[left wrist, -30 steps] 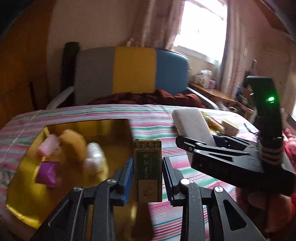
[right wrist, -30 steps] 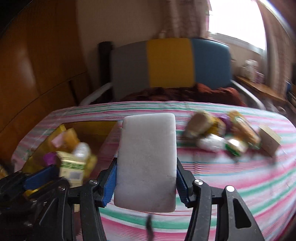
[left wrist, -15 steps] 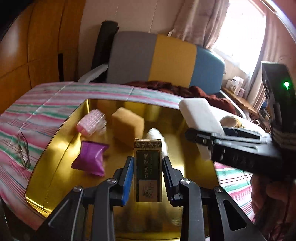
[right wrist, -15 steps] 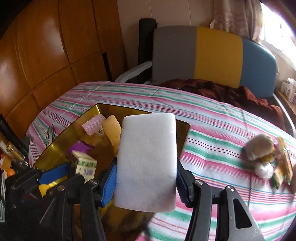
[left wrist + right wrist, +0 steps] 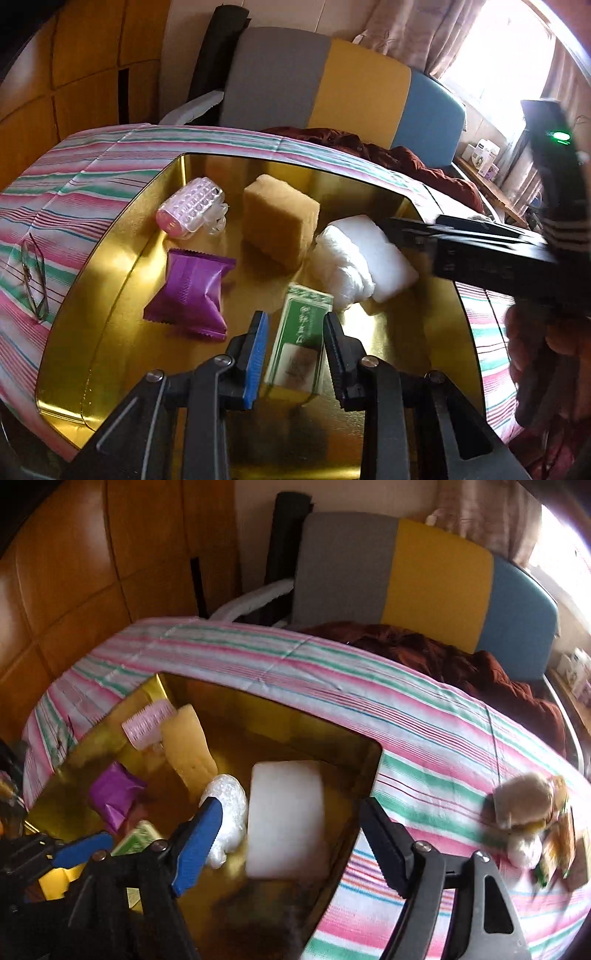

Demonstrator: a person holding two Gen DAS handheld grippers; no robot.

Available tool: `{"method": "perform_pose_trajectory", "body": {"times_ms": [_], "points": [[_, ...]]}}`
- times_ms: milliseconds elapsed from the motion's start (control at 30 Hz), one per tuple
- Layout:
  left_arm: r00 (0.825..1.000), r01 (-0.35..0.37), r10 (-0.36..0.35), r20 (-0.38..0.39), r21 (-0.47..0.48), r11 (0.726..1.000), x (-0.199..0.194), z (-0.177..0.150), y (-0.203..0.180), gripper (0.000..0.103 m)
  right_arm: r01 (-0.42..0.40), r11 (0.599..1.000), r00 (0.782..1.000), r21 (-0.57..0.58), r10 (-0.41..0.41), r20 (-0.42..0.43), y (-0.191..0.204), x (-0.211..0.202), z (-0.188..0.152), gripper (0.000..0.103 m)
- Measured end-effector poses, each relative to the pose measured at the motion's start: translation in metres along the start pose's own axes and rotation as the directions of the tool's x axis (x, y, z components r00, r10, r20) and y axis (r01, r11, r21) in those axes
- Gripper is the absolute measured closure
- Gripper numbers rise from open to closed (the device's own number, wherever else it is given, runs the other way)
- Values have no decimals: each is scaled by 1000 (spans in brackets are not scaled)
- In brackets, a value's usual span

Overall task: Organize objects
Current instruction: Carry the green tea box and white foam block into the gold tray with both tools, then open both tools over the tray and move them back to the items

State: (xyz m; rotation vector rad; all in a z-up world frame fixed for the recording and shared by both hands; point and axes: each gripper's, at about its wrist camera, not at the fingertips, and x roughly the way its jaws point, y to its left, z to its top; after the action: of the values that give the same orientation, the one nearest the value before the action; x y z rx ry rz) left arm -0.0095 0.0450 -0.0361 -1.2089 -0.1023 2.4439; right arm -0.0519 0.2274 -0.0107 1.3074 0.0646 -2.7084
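Inside gold tray (image 5: 110, 295): six objects.

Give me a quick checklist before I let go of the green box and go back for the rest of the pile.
1. White foam block released inside the gold tray: ok; the right hand-held gripper has its jaws opening and clear of the block's sides.
2. Green box over the tray: ok.
3. Green box resting on the tray floor: cannot tell; its bottom end is hidden.
4. Left hand-held gripper shut on the box: ok.
5. Free floor near the box: ok, bare gold between the purple packet and the white wad.
6. Pile of items left on the striped cloth: not ok, not yet in the tray.
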Motion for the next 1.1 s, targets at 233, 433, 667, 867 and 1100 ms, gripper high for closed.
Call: {"method": "perform_pose_trajectory", "body": {"times_ms": [233, 433, 667, 867, 1100], "points": [[999, -44, 44, -4, -36, 998, 2, 9, 12, 72, -53, 995, 996, 83, 47, 80, -11, -34, -14, 25], [997, -61, 63, 32, -60, 996, -11, 11, 14, 42, -76, 989, 987, 129, 56, 148, -20, -62, -21, 25], [989, -74, 78, 122, -35, 997, -32, 12, -11, 1, -62, 988, 984, 141, 37, 172, -28, -79, -30, 25], [991, -42, 40, 129, 11, 999, -37, 15, -39, 0, -50, 976, 989, 213, 18, 149, -53, -79, -48, 25], [995, 43, -45, 90, 30, 999, -36, 10, -72, 0, 4, 961, 993, 275, -36, 113, -87, -79, -76, 25]]}}
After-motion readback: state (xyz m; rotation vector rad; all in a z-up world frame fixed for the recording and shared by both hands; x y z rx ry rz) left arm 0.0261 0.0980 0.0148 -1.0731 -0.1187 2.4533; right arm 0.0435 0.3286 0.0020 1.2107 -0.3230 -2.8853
